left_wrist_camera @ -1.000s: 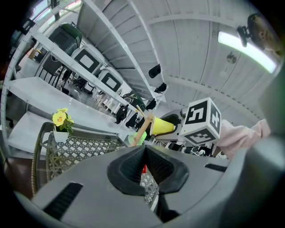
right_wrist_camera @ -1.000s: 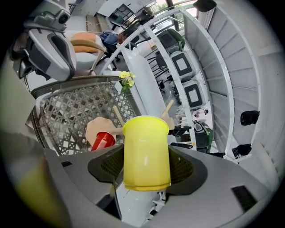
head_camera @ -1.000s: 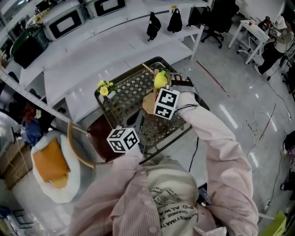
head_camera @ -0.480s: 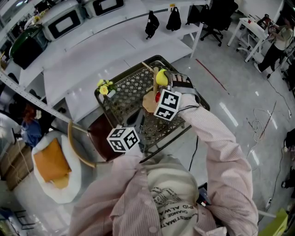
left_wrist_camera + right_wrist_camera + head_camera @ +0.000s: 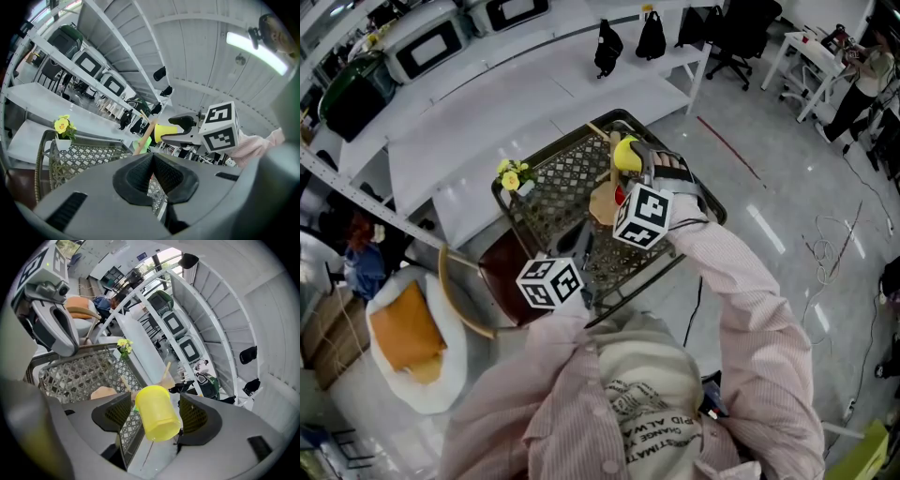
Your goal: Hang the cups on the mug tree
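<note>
The right gripper (image 5: 154, 401) holds a yellow cup (image 5: 157, 416) over the mesh table (image 5: 562, 178). Its own view shows the fingers (image 5: 115, 416) closed against the cup's sides. That view also looks down past the cup to the mug tree (image 5: 105, 392), whose round wooden base rests on the mesh.

The head view puts the cup (image 5: 625, 155) just beside the top of the tree (image 5: 602, 202), at the table's far right. The cup's grip is hard to make out from there.

The left gripper view gives the side angle. The cup (image 5: 169, 131) lies sideways in the black fingers, just beside a slanted wooden peg of the tree (image 5: 144, 136). Something green (image 5: 140, 145) sits behind that peg and shows clearly only in this view.

The left gripper (image 5: 152, 161) hangs low at the table's near edge, its fingers pressed together with nothing between them. A small pot of yellow flowers (image 5: 514, 178) stands at the table's far left corner, well apart from the tree.
</note>
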`<state>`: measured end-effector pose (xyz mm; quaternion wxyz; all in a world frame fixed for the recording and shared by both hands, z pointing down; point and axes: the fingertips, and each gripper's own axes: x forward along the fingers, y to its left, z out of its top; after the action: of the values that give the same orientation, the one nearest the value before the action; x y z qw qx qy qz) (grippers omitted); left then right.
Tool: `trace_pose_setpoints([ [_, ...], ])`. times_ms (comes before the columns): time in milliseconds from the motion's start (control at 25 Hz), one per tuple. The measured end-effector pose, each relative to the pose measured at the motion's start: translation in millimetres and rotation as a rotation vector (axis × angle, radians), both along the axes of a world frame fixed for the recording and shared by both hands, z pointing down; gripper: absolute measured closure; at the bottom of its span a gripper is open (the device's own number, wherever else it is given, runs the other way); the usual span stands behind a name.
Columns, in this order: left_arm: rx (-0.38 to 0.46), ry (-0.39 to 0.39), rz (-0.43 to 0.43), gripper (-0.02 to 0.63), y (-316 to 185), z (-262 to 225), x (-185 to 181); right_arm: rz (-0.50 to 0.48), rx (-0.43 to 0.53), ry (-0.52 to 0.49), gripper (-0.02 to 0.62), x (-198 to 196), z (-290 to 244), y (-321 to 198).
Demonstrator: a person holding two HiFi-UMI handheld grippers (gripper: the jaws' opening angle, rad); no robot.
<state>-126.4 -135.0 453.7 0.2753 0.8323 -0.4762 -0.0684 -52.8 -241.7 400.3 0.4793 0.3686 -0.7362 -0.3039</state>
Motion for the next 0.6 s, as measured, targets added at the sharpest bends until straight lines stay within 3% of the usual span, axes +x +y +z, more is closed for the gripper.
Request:
trace_pose_setpoints([
  [320, 0.001, -0.015, -0.001, 0.607, 7, 0, -5, -0.007, 0.017, -0.239, 0.307, -9, -22, 21],
  [360, 0.001, -0.018, 0.000, 0.607, 8, 0, -5, -0.003, 0.023, -0.266, 0.323, -9, -24, 25],
  [480, 0.007, -0.025, 0.002, 0.607, 13, -1, -6, 0.021, 0.039, -0.356, 0.471, -5, -29, 36],
  [600, 0.015, -0.034, 0.004, 0.607, 14, -3, -6, 0.037, 0.010, -0.444, 0.481, -2, -26, 46],
])
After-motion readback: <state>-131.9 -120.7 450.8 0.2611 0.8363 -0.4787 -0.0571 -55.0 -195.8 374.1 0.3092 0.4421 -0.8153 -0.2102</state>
